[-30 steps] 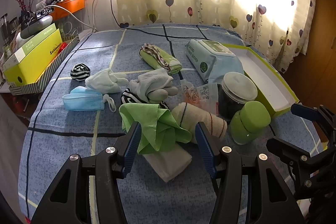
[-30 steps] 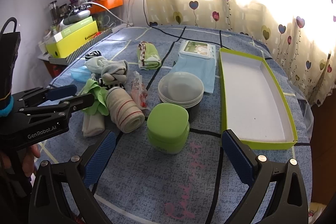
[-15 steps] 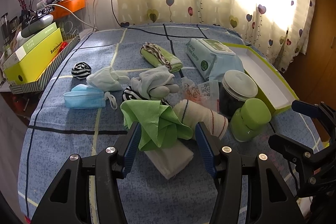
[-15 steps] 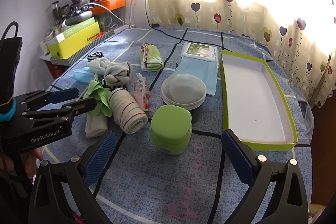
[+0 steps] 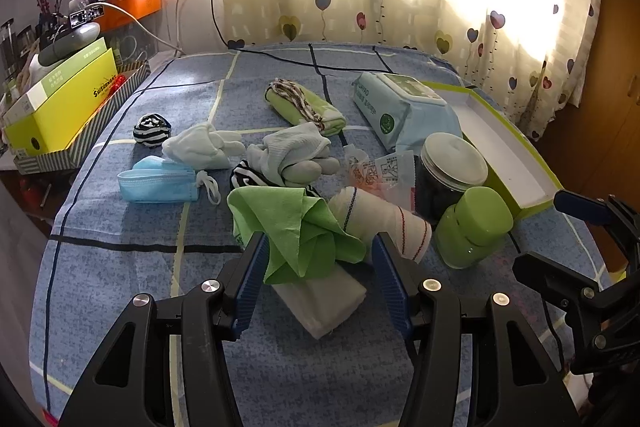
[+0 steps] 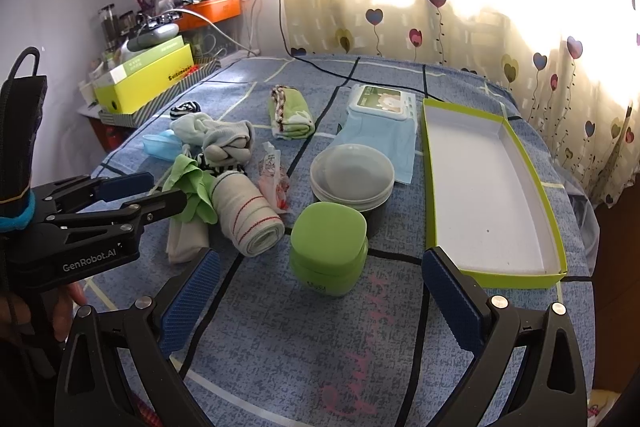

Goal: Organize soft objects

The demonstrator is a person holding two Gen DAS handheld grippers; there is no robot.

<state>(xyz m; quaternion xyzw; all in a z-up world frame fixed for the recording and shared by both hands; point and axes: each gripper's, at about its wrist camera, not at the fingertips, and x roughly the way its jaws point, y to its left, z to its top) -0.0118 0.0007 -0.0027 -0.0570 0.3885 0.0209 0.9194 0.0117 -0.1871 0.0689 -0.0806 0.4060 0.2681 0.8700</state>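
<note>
My left gripper (image 5: 318,265) is open, its blue pads on either side of a crumpled green cloth (image 5: 298,227) that lies on a folded white cloth (image 5: 326,301). A cream rolled towel with red stripes (image 5: 380,221) touches the green cloth's right side. Behind lie grey socks (image 5: 290,155), pale socks (image 5: 200,147), a striped sock ball (image 5: 151,128), a blue face mask (image 5: 160,182) and a rolled green towel (image 5: 306,105). My right gripper (image 6: 320,255) is open wide with nothing in it, low over the bedspread before a green lidded pot (image 6: 329,247). The left gripper (image 6: 156,193) also shows there.
A long green tray with a bare white floor (image 6: 480,179) lies at the right. A dark jar with a clear lid (image 6: 352,175), a wipes pack (image 6: 380,115) and a small snack packet (image 6: 272,175) sit mid-bed. A yellow box (image 5: 60,103) stands off the left edge.
Both views have drifted only slightly. The left gripper stays open around the green cloth and the right stays open; nothing has been picked up or moved.
</note>
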